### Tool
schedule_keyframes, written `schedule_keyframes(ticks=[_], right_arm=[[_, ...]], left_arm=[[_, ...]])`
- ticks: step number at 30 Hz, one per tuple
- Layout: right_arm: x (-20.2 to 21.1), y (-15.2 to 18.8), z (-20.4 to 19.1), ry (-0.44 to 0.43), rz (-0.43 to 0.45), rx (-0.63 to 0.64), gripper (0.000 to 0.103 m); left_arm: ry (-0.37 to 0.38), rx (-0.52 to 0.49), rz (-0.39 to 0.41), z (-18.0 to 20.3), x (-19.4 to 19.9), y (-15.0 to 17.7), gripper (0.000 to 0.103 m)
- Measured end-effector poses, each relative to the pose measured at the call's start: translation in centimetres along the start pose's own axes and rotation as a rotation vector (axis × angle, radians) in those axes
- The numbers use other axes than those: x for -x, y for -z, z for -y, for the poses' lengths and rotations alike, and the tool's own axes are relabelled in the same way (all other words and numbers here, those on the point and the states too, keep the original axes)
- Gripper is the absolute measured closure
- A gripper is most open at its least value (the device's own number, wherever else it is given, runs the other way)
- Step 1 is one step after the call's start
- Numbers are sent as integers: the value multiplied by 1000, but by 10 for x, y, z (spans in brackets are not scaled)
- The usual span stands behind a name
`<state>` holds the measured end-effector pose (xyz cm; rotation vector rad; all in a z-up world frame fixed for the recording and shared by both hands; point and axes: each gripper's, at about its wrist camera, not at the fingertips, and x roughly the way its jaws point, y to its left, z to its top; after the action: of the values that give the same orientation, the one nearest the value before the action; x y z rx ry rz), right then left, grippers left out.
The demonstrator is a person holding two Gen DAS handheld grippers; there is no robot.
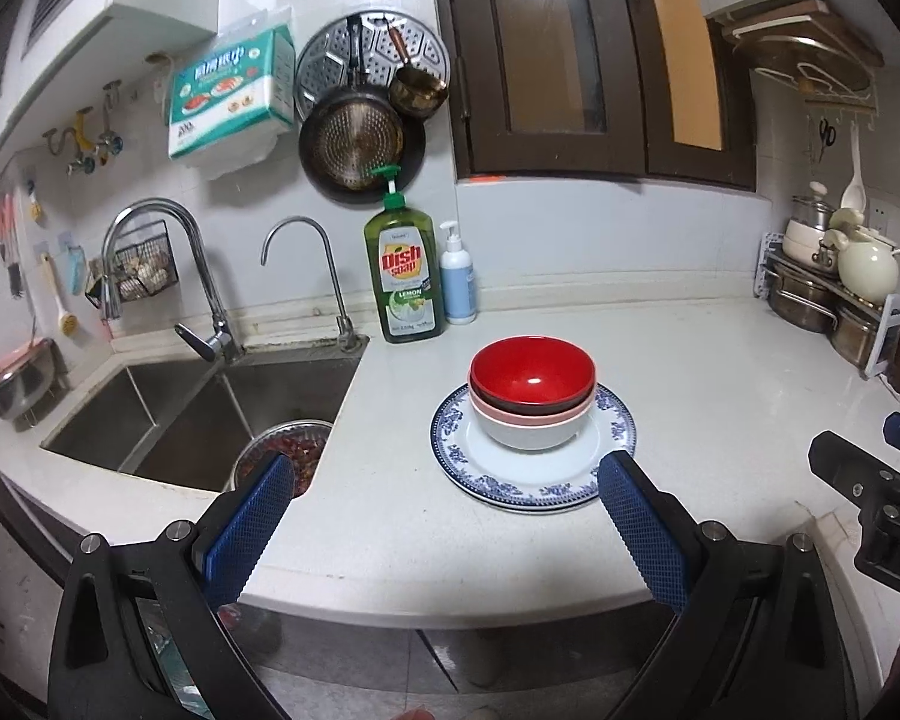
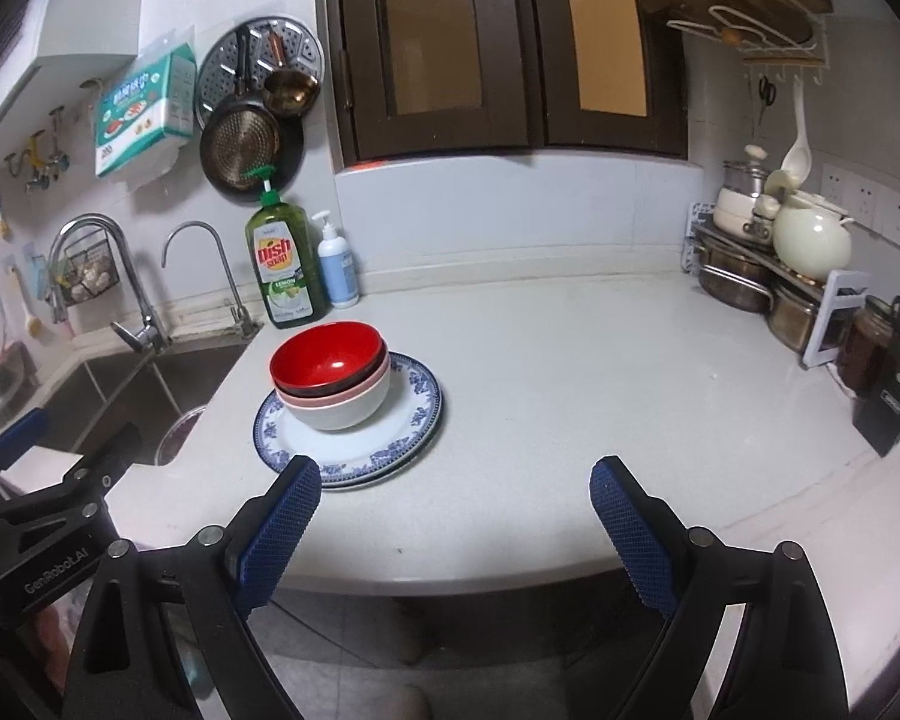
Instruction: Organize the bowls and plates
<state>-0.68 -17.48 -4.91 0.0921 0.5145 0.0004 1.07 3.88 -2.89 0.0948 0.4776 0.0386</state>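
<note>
Nested bowls (image 1: 531,396) on stacked plates (image 1: 618,429) near the tabletop's (image 1: 720,372) sink-side edge, both tools (left (image 1: 447,501), right (image 2: 456,495)) spread and empty: likely glazed, slippery, rigid and breakable, best pinched at a rim, the red bowl (image 2: 328,360) first.

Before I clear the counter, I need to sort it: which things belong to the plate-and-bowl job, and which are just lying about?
Job: red bowl, pink bowl, white bowl, blue-patterned plates.

Lying about: dish soap bottle, pump bottle, pots.
</note>
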Motion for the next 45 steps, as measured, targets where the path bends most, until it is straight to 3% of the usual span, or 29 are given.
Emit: schedule_keyframes(ticks=[12,45], right_arm=[[47,16,11,14,53,-14,11],[79,26,13,47,88,-7,11]], left_arm=[[43,-14,48,8,45,8,0],[85,-45,88,5,67,9,0]])
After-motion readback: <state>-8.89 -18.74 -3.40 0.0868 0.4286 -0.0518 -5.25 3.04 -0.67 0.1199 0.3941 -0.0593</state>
